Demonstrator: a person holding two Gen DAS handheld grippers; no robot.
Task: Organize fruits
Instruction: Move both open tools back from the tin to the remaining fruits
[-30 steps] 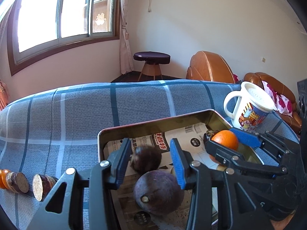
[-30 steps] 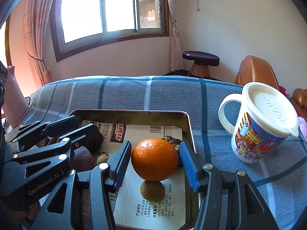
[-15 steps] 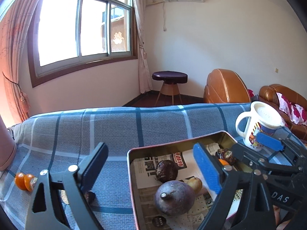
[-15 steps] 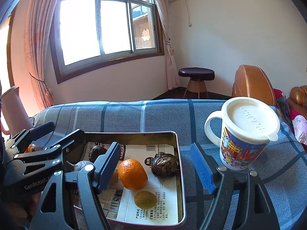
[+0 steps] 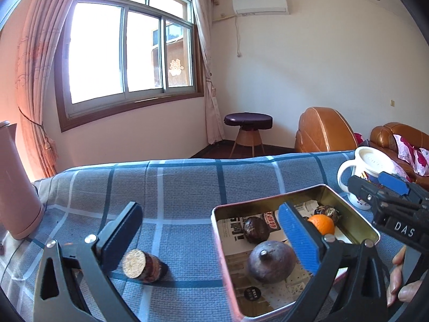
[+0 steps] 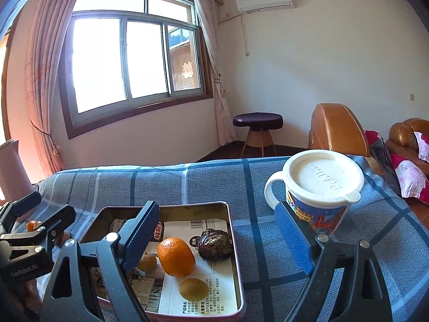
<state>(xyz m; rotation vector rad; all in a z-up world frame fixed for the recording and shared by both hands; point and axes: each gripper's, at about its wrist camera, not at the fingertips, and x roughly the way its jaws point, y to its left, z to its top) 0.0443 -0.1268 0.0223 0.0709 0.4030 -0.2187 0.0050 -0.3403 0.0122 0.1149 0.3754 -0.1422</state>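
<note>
A metal tray (image 5: 348, 209) lined with newspaper sits on the blue plaid cloth. It also shows in the right wrist view (image 6: 233, 230). In it lie an orange (image 6: 175, 256), a large dark purple fruit (image 5: 270, 261), a smaller dark fruit (image 5: 256, 229), a dark wrinkled fruit (image 6: 214, 244) and two small brownish fruits (image 6: 193, 288). My left gripper (image 5: 211, 236) is open and empty, raised over the tray's left edge. My right gripper (image 6: 217, 237) is open and empty above the tray's right side. A cut sugarcane piece (image 5: 143, 265) lies on the cloth left of the tray.
A white lidded mug (image 6: 319, 190) stands right of the tray, close to my right gripper's right finger. A pink kettle (image 5: 16, 187) stands at the far left. A small orange fruit (image 6: 33, 224) lies on the cloth left of the tray.
Both grippers have opened wide and lifted back from the tray. The orange left the right gripper and now lies in the tray; the small dark fruit left the left gripper.
</note>
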